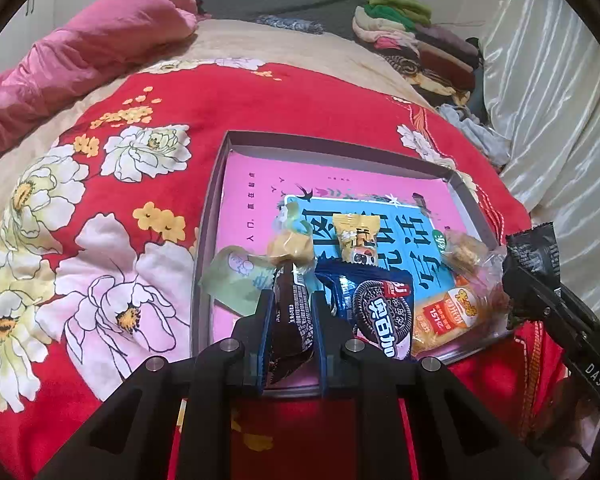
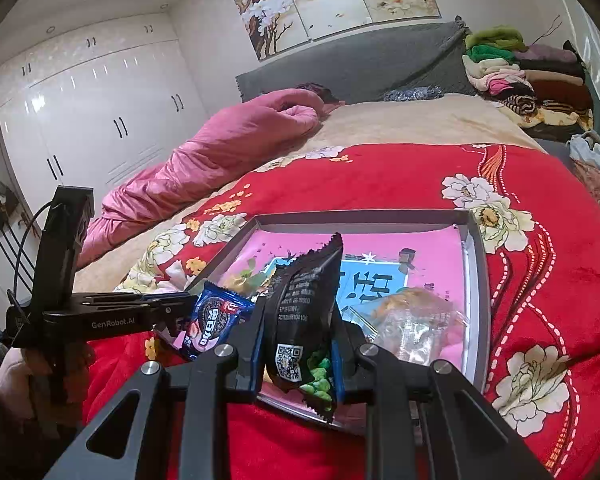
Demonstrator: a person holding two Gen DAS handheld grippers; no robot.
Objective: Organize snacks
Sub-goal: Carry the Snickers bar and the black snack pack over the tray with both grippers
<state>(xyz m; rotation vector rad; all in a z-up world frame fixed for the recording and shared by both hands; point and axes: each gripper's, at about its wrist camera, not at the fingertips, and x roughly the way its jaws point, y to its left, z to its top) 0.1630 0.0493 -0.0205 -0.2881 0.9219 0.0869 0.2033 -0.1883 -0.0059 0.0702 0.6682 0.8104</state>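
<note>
Several snacks already lie in the tray [image 1: 216,184]; left gripper [image 1: 290,312] clamps a brown packet [image 1: 292,320], right gripper [image 2: 300,344] a black packet [image 2: 300,304], both unplaced.

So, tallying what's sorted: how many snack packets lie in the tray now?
5: green pouch, knotted yellow bag, yellow candy, blue cookie pack, orange pack. Clear wrappers at right may hide more.

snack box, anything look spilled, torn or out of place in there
Nothing looks spilled or torn. The snacks lie loosely heaped at the near end of the box, not in rows: the blue cookie pack overlaps its neighbours. Each gripper holds a dark packet above that end: left gripper, right gripper.
</note>
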